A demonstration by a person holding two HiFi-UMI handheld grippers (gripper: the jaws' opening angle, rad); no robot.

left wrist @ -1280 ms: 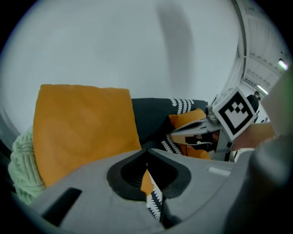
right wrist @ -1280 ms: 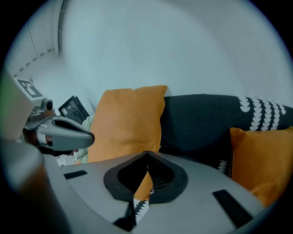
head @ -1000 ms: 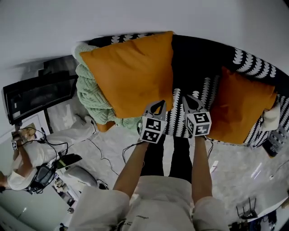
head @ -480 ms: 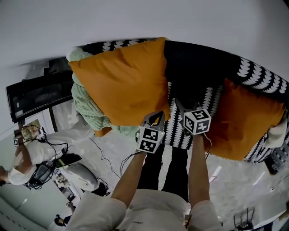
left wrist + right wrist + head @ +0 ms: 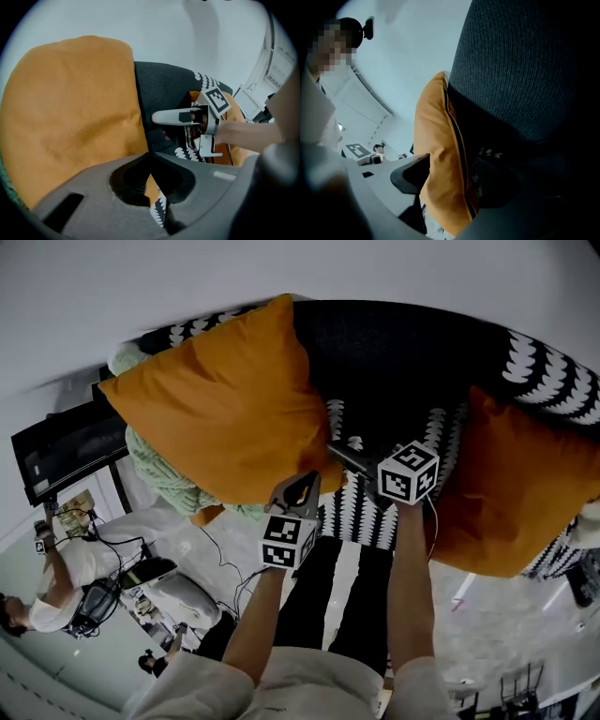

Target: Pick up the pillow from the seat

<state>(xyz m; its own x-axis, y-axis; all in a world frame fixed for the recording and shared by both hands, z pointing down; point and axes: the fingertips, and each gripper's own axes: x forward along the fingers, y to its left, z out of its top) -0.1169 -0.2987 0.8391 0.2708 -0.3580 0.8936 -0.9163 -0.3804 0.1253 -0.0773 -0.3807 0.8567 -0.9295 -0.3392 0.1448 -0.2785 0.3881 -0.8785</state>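
Pinching the orange pillow [image 5: 216, 409] in my left gripper [image 5: 150, 158]; right gripper [image 5: 451, 176] jaws are opening around its edge, seemingly loose.

Far in front of you there is a plain pale wall [image 5: 281, 268], lit evenly. Against it stands the dark sofa [image 5: 403, 362], which has a black-and-white patterned cover [image 5: 544, 381]. Near you the floor [image 5: 506, 615] is pale and marbled. At your left is a dark flat screen [image 5: 66, 451], and thin cables [image 5: 223, 563] lie on the floor near it.
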